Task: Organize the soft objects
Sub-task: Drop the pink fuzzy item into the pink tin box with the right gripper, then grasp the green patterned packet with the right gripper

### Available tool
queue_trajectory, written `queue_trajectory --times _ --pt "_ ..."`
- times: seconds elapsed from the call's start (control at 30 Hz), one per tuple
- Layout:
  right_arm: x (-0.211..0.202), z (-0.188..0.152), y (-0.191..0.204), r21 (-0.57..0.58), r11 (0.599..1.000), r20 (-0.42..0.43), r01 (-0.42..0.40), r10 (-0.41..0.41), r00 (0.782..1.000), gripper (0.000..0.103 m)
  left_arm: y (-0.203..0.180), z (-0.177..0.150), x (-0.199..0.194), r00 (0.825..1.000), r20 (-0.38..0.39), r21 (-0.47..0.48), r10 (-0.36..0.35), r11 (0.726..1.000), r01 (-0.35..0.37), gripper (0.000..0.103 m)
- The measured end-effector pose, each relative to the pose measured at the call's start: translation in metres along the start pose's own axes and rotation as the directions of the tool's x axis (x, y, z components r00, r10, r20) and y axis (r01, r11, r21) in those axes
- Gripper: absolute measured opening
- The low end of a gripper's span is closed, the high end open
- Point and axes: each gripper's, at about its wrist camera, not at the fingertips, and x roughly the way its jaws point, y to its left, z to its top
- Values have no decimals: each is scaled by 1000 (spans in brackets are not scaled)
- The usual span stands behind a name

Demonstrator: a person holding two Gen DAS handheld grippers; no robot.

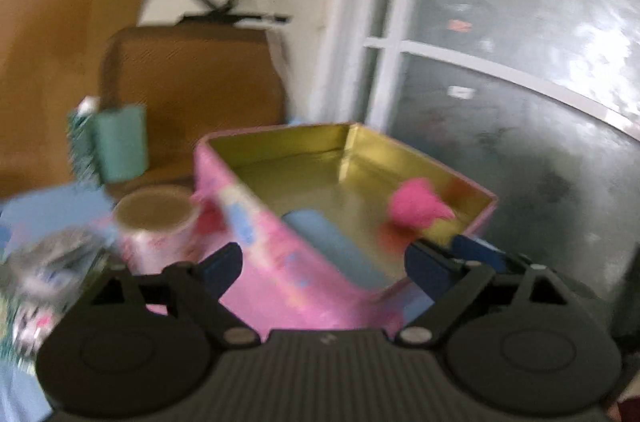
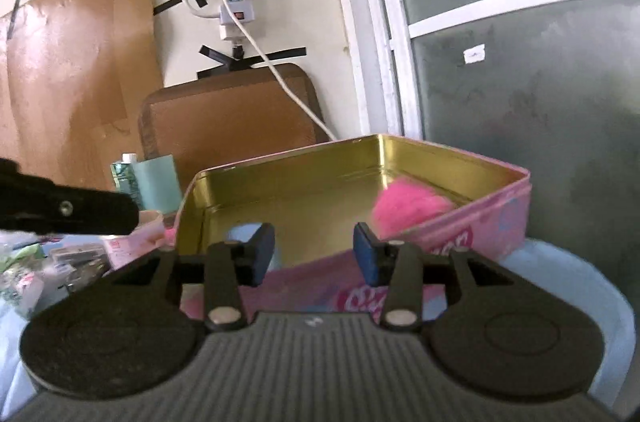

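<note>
An open pink tin [image 1: 296,262] with a gold inside stands in front of both grippers; in the right wrist view its near wall [image 2: 440,238] is close. Inside lie a fluffy pink soft object [image 1: 416,206] at the right and a light blue soft object [image 1: 332,242] near the front. They show in the right wrist view as the pink fluff [image 2: 408,206] and a blue piece [image 2: 240,234]. My left gripper [image 1: 324,262] is open and empty, its fingers astride the tin's near corner. My right gripper [image 2: 314,254] is open and empty at the tin's near rim.
A pink tape roll [image 1: 156,222] and a teal cup [image 1: 120,146] stand left of the tin. A brown board [image 2: 228,122] leans on the wall behind, below a taped power strip [image 2: 236,2]. A frosted window [image 2: 520,62] is at the right. Clutter [image 2: 40,270] lies at the left.
</note>
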Motion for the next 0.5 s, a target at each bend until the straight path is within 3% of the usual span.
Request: queue_trajectory --times 0.17,0.33,0.5 --pt "-16 -8 26 -32 997 -1 -76 76 997 46 43 -18 -21 997 -14 -84 82 993 -83 91" --pt "-19 -15 64 -82 973 -83 -214 207 975 48 90 -46 -53 982 -22 -155 188 970 -189 91" --pt "-11 -20 105 -113 929 -194 -353 328 925 49 153 -74 -94 934 -36 -278 356 894 -351 91"
